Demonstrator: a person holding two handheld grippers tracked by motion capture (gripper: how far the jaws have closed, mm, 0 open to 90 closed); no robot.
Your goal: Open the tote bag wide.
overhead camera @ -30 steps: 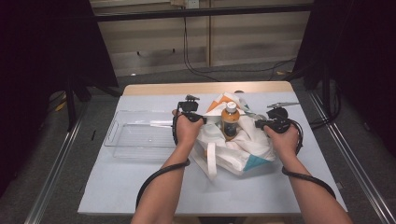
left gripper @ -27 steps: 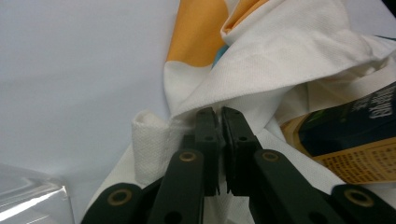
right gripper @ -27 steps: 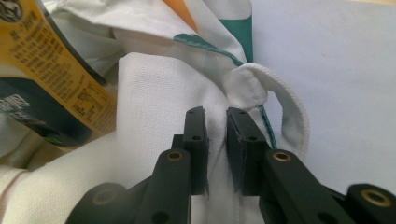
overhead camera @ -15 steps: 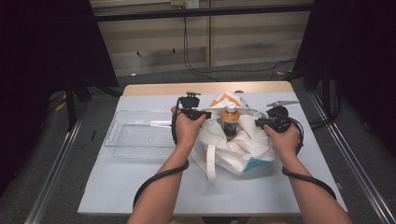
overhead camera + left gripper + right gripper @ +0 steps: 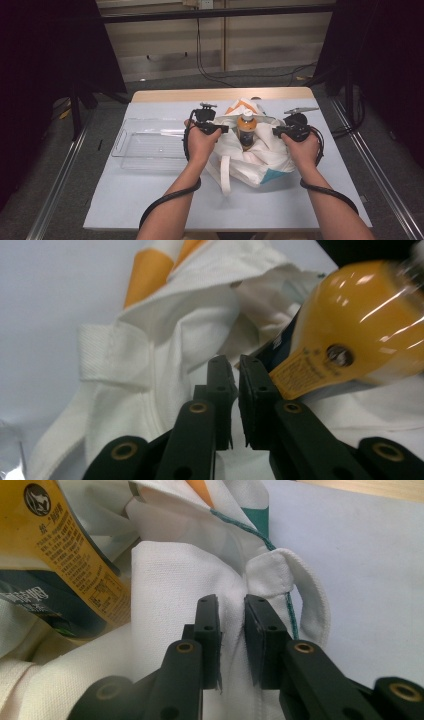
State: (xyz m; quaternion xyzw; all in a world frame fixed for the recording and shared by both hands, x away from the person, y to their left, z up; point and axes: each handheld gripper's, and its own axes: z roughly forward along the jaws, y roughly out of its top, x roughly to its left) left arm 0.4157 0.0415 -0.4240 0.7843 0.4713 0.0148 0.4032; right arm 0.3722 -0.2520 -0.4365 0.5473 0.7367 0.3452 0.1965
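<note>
Both grippers pinch the bag (image 5: 260, 150): left gripper (image 5: 235, 385) and right gripper (image 5: 232, 622) nearly closed on cloth; the bottle (image 5: 246, 129) between them could topple if either slips.

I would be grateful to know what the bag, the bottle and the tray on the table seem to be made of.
The bag looks like white woven cotton or canvas: the weave shows and the hems are stitched. The bottle seems glossy clear plastic holding an orange drink, judging by the sharp highlights, with a printed film label. The tray looks like clear hard plastic, since the table shows through it.
</note>
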